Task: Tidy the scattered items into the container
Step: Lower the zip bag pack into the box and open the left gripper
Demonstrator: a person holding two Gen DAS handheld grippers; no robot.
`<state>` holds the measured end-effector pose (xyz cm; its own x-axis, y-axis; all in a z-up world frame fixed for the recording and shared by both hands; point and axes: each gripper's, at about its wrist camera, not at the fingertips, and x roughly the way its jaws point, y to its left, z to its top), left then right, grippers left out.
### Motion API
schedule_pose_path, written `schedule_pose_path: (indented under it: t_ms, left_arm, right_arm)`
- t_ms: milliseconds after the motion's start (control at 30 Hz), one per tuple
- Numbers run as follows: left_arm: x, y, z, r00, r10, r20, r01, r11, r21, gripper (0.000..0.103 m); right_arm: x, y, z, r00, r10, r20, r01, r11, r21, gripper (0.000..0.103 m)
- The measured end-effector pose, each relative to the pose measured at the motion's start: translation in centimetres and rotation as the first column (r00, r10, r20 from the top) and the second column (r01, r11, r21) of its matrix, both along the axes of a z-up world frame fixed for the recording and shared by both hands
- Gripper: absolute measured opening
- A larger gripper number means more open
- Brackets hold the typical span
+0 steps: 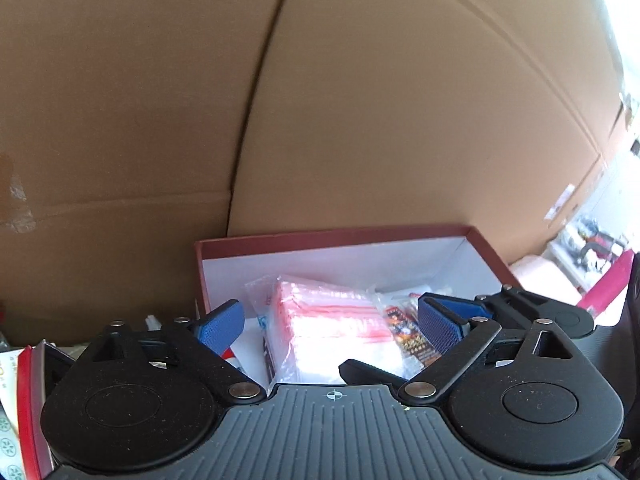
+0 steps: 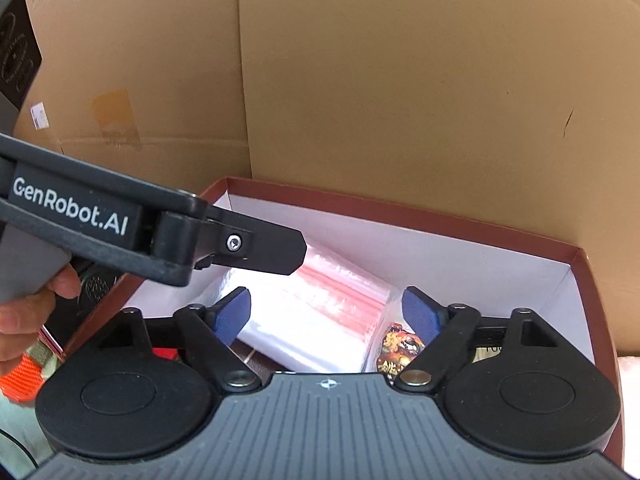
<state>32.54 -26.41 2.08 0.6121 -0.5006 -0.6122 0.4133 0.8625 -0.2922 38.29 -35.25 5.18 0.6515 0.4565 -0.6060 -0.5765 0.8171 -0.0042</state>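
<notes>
Clear plastic pack of red-striped zip bags lies in the red-rimmed white cardboard box, lower centre, between both released hand-held grippers, left and right.

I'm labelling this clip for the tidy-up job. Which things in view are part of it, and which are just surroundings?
Part of the job:
- red box, white inside, the container
- pack of clear red-striped bags, lying in the box
- dark printed packet beside it in the box
- left gripper, open
- right gripper, open

Just surroundings:
- big cardboard cartons behind the box
- orange object at the left edge
</notes>
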Motion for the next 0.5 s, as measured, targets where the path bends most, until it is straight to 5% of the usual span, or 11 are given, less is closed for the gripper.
schedule_pose_path:
  t_ms: [100, 233, 500]
  left_arm:
    - [-0.5, -0.6, 0.0, 1.0, -0.005, 0.013, 0.004, 0.999, 0.04, 0.099]
    - [-1.8, -0.9, 0.1, 0.999, -0.014, 0.029, 0.012, 0.996, 0.086, 0.1]
    - [-3.9, -0.1, 0.8, 1.0, 0.002, 0.002, -0.002, 0.999, 0.046, 0.1]
  right_arm:
    - [-0.6, 0.1, 0.0, 1.0, -0.008, -0.001, 0.008, 1.0, -0.009, 0.098]
    - [-1.4, -0.6, 0.4, 1.0, -0.019, 0.002, 0.019, 1.0, 0.002, 0.098]
    - [-2.9, -2.1, 1.4, 0.999, -0.032, 0.027, 0.032, 0.999, 0.014, 0.099]
